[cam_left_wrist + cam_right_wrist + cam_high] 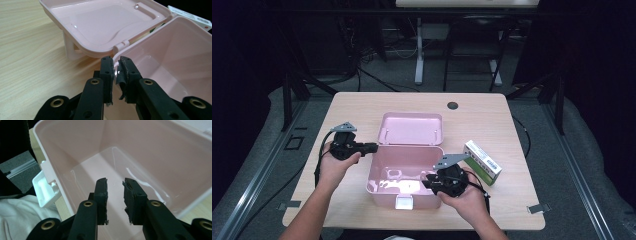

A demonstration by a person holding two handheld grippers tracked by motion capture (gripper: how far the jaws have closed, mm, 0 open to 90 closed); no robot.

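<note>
**Pink box open on the table, held at its rim**

Pink box (404,175) sits mid-table (362,107) with its lid (411,128) flung back. The left tool (373,147) pinches the box's left rim with its jaws nearly together, probably to steady it. The right tool (428,184) hovers over the near right corner, jaws slightly apart and holding nothing. A green-and-white carton (482,162) lies just right of the box. The right gripper view looks into the bare interior (120,167) and shows the white latch (46,188); the left gripper view shows the rim (115,65) between the pads.
</note>
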